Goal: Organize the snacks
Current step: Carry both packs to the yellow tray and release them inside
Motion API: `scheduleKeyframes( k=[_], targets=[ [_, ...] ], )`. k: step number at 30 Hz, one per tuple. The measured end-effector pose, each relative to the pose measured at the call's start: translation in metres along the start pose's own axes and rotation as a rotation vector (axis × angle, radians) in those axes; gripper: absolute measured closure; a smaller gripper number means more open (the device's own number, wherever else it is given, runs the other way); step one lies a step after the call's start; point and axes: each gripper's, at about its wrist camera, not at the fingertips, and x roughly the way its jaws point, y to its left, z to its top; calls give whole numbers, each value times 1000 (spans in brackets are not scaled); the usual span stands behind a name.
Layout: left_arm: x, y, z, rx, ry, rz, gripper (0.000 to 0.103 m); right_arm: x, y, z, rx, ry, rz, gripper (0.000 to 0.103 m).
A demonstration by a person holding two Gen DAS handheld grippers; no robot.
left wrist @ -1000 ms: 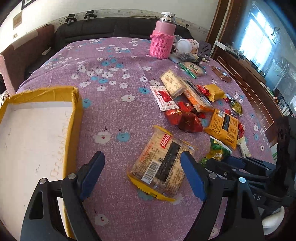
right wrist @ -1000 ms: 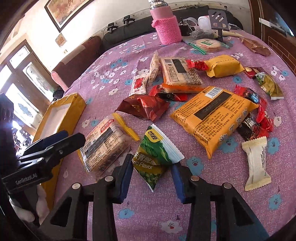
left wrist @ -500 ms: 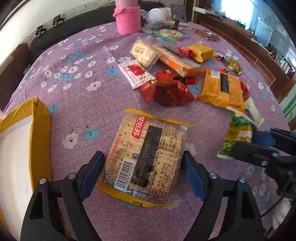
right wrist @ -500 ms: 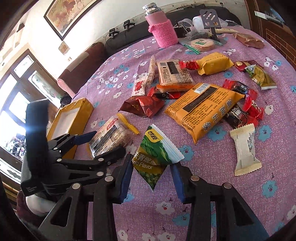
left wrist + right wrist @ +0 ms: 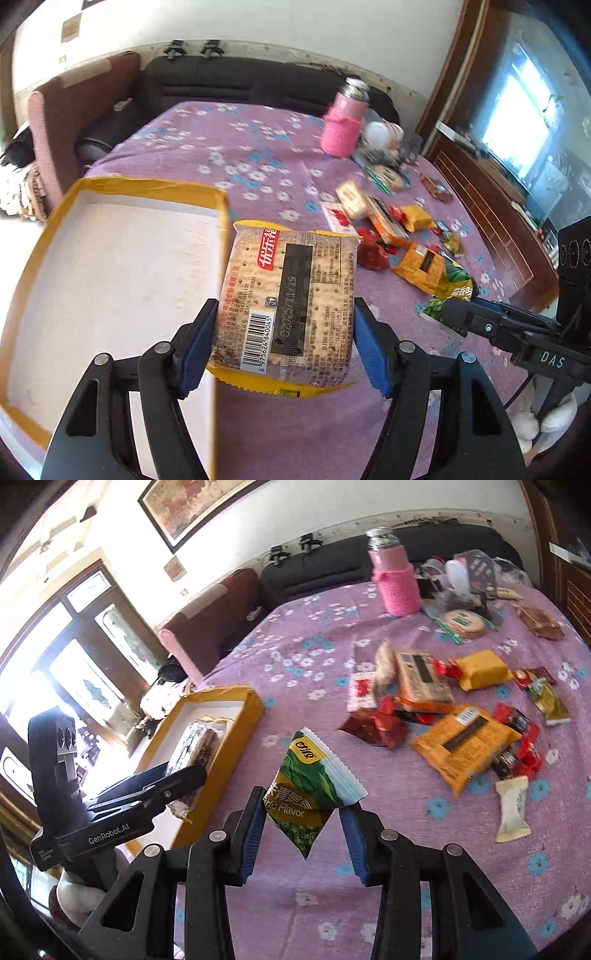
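My left gripper (image 5: 284, 343) is shut on a clear cracker packet with yellow ends (image 5: 291, 295) and holds it in the air by the right wall of the yellow box (image 5: 110, 266). In the right wrist view the packet (image 5: 195, 749) hangs over the box (image 5: 236, 731). My right gripper (image 5: 303, 827) is shut on a green garlic-flavour pea packet (image 5: 310, 790), lifted off the purple flowered tablecloth (image 5: 314, 657). That packet also shows at the right of the left wrist view (image 5: 450, 291).
Several snack packets lie at the right: an orange packet (image 5: 465, 749), a dark red one (image 5: 376, 727), a white one (image 5: 513, 808), a yellow one (image 5: 484, 668). A pink bottle (image 5: 395, 579) and clutter stand at the back. Sofa behind.
My left gripper closed on the cracker packet, lifted it and carried it left to the box. My right gripper lifted the green packet off the cloth.
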Motion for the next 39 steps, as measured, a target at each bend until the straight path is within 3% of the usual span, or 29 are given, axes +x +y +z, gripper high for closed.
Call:
scheduleKeyframes(
  k=[4,10,17,23,27,30,32,36,39],
  targets=[
    [-39,65,-11,-84,-56,203,33,24,59,12,-63,57,125,62],
    [-37,132,-41,-169,-9,358,33,104,154,-7,-177,223,225,62],
    [-28,168,-54,-241,12,363,33,184,204,-49,-267,368,174,62],
    [-52,172,-49,-283,-50,340,32,185,216,-57,-337,331,128,58],
    [-69,166,-48,-320,-100,314,32,145,202,-46,-321,262,148,53],
    [-85,148,-45,-325,-158,263,31,116,164,-31,-285,194,117,50],
    [-92,133,-43,-324,-194,205,29,98,126,-16,-242,151,58,50],
    [-95,104,-42,-316,-220,77,29,80,27,26,-94,79,-139,50],
    [-89,83,-39,-285,-206,19,29,84,-36,55,7,65,-236,62]
  ],
)
